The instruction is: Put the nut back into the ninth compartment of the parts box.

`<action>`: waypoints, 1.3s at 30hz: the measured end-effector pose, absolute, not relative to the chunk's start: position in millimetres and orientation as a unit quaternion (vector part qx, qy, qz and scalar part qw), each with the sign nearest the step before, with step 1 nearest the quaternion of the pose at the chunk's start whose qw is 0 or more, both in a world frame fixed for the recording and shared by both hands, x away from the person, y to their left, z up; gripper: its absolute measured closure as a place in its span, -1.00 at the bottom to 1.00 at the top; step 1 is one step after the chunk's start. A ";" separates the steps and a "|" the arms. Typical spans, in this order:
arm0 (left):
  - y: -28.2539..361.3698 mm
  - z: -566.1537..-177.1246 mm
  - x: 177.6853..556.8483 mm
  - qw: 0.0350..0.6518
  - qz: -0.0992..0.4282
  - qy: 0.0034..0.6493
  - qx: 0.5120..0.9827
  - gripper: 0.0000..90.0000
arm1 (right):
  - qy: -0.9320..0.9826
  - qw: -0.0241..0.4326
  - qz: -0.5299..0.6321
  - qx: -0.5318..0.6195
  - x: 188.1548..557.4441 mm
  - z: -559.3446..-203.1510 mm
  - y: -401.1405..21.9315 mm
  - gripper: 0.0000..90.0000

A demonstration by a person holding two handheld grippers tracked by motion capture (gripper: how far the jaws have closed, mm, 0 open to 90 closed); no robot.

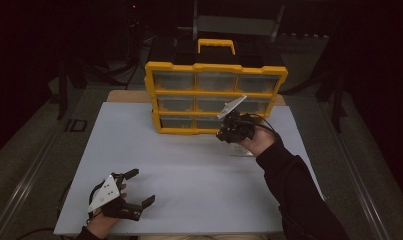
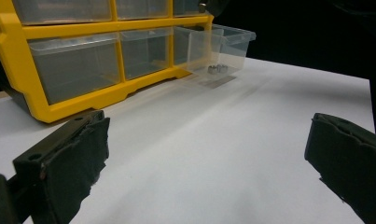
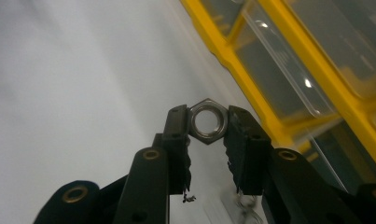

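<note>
A: Item one, the held part?

B: A small silver hexagonal metal nut (image 3: 208, 124), clamped by its flats between the two black pads of the right gripper (image 3: 208, 128). In the high view that right gripper (image 1: 234, 127) was raised above the white table top (image 1: 189, 165), right of centre, just in front of the cabinet's lowest row.

A: Item two, the cabinet?

B: A yellow plastic organiser cabinet with clear drawers (image 1: 215, 97), standing upright at the far edge of the table, three rows of three. In the left gripper view a clear plastic drawer (image 2: 218, 46) was pulled out of the lowest row at its right end, with a few more small metal nuts (image 2: 218, 69) lying inside.

A: Item three, the other gripper?

B: The left gripper (image 1: 139, 187) lay at the near left of the table, jaws spread wide with nothing between them; its black pads (image 2: 78, 158) rested low over the bare surface, well apart from the cabinet.

A: Anything under the held nut?

B: White table top, blurred; the cabinet's yellow frame ran to the right.
</note>
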State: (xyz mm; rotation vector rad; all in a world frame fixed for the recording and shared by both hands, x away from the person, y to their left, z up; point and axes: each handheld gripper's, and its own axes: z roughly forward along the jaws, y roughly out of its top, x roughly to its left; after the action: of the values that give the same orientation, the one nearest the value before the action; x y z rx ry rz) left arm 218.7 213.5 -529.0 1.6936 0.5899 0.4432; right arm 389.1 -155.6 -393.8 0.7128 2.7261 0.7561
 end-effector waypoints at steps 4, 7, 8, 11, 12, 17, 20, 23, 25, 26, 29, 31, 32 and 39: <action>213.5 -529.0 218.8 0.603 0.192 0.255 0.731 -1.00 | 0.926 0.116 0.256 0.253 390.4 -392.8 -165.9 0.56; 213.4 -529.1 218.7 0.603 0.191 0.255 0.732 -1.00 | 0.921 0.122 0.256 0.266 392.6 -392.1 -180.5 0.56; 213.4 -529.1 218.7 0.603 0.192 0.254 0.732 -1.00 | 0.920 0.122 0.256 0.270 392.8 -392.1 -182.9 0.56; 213.4 -529.0 218.7 0.603 0.191 0.255 0.732 -1.00 | 0.918 0.125 0.252 0.280 393.8 -393.7 -192.8 0.56; 213.4 -529.1 218.8 0.603 0.192 0.255 0.731 -1.00 | 0.918 0.126 0.250 0.282 394.5 -394.6 -196.1 0.56; 213.2 -529.2 218.8 0.602 0.190 0.255 0.732 -1.00 | 0.912 0.123 0.248 0.304 397.2 -401.6 -211.6 0.56; 213.0 -529.3 218.9 0.601 0.191 0.255 0.733 -1.00 | 0.910 0.117 0.245 0.312 400.3 -406.6 -218.4 0.56; 213.2 -529.3 219.0 0.601 0.191 0.255 0.733 -1.00 | 0.909 0.111 0.243 0.320 403.1 -411.8 -222.4 0.56; 213.3 -529.3 219.0 0.601 0.191 0.256 0.733 -1.00 | 0.909 0.111 0.242 0.322 404.1 -413.0 -223.4 0.56; 213.4 -529.4 219.1 0.601 0.191 0.255 0.733 -1.00 | 0.907 0.108 0.239 0.330 407.2 -417.4 -225.4 0.56; 213.4 -529.3 219.0 0.600 0.191 0.255 0.734 -1.00 | 0.906 0.100 0.233 0.340 411.4 -424.0 -226.7 0.56; 213.5 -529.3 218.8 0.601 0.191 0.256 0.733 -1.00 | 0.904 0.098 0.228 0.347 414.5 -429.1 -227.4 0.56; 213.6 -529.3 218.9 0.601 0.191 0.256 0.733 -1.00 | 0.904 0.098 0.225 0.349 416.3 -431.5 -228.2 0.56; 213.6 -529.4 218.9 0.601 0.190 0.256 0.733 -1.00 | 0.905 0.085 0.207 0.361 424.8 -446.9 -226.9 0.56</action>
State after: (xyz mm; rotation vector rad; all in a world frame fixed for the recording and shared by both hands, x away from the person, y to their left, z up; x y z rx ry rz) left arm 218.9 213.6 -529.4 1.6983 0.5930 0.4407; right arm 424.8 -226.9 -446.9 1.0767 2.6992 0.6184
